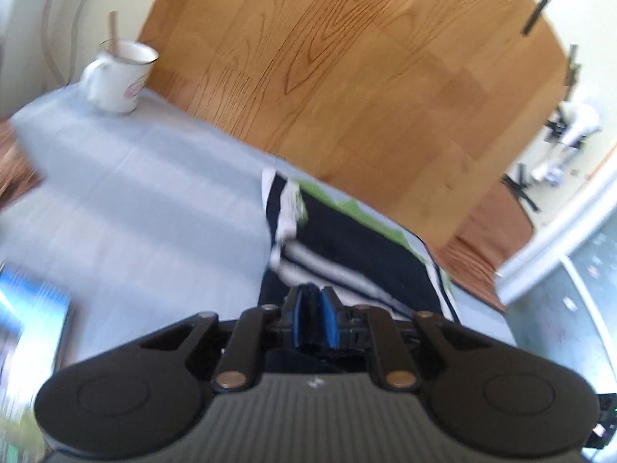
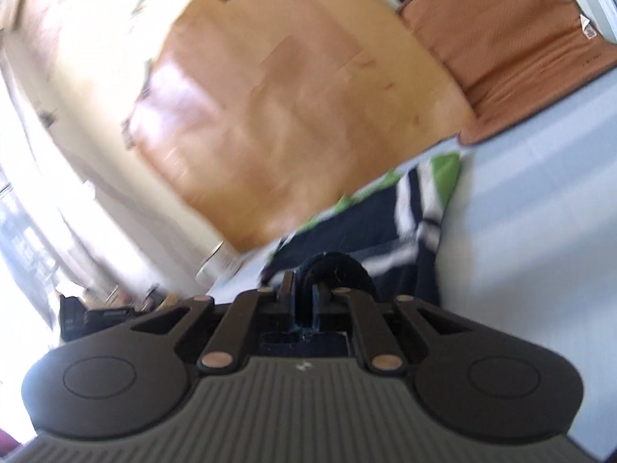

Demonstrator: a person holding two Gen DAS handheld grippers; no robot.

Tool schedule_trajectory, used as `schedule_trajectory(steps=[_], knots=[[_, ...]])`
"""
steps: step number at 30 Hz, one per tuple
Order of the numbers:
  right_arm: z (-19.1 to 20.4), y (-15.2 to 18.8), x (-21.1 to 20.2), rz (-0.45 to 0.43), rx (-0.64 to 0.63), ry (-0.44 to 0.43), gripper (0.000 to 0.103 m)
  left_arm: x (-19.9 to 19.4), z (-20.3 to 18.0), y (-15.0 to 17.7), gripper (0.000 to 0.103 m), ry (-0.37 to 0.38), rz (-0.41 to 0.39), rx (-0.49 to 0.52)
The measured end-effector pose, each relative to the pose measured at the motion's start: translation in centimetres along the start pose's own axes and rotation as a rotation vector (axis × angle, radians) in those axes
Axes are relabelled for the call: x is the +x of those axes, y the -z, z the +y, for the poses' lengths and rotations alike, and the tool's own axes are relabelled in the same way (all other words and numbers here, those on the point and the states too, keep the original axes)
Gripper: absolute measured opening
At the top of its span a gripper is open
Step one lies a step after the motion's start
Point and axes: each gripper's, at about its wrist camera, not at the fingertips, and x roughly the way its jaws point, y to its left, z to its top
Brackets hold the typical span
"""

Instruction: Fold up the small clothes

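I am carrying a fold across: left gripper [image 1: 314,301] and right gripper [image 2: 304,289] are each pinching, as far as blur allows, an edge of the navy striped garment [image 1: 358,239] on the pale sheet [image 1: 135,200], mug [image 1: 119,77] nearby, wooden floor [image 1: 347,58] beyond, needing level placement next.

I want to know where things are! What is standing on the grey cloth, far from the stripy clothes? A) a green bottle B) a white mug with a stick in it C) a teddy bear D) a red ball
B: the left wrist view shows a white mug standing upright on the grey cloth, well apart from the stripy clothes.
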Motion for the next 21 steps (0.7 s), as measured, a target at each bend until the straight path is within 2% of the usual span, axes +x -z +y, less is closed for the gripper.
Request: schedule_trajectory(steps=[1,2,3,4,5,7,9,11,13,14,15,18,21], knots=[[-1.1,-0.9,1.6,-0.009,0.034,0.046,0.015,2.1,-0.4,-1.4,0.018,-0.040,-0.015,0.005],[-2.1,-1.7,3.1,-0.012,0.071,0.083,0.023,4.0,-0.7,-2.4,0.034,-0.094,-0.024,0.007],[-3.2,-2.3,4.3,-0.016,0.093,0.122,0.029,5.5,-0.8,-2.9,0.044,-0.155,-0.022,0.003],[-4.0,-2.5,4.9,-0.028,0.114,0.171,0.037,6.7,-0.5,-3.2,0.044,-0.204,-0.005,-0.013],[-4.7,-2.4,4.8,-0.037,0.143,0.189,0.037,7.1,-0.2,-3.0,0.044,-0.197,0.015,-0.027],[-5.4,-1.7,3.5,-0.028,0.146,0.137,0.039,6.6,0.4,-1.5,0.051,-0.131,0.034,0.009],[-5.9,-0.2,1.3,-0.020,0.127,0.151,0.051,5.5,0.9,0.1,0.059,-0.180,0.043,0.037],[-6.2,1.3,-0.3,0.006,0.159,0.141,0.054,4.2,1.1,1.5,0.064,-0.146,0.064,0.048],[-6.8,3.1,-1.8,0.039,0.219,0.119,0.054,3.0,0.4,2.7,0.076,-0.105,0.068,0.073],[-6.8,3.8,-2.4,0.046,0.241,0.114,0.054,2.5,0.0,3.2,0.087,-0.102,0.066,0.094],[-6.8,4.6,-2.9,0.053,0.264,0.107,0.055,2.3,-0.5,3.7,0.093,-0.103,0.068,0.113],[-6.1,6.0,-4.2,0.071,0.310,0.083,0.058,2.5,-0.9,4.8,0.096,-0.093,0.128,0.119],[-5.1,6.1,-4.3,0.103,0.335,0.058,0.063,4.0,0.3,5.5,0.096,-0.074,0.215,0.028]])
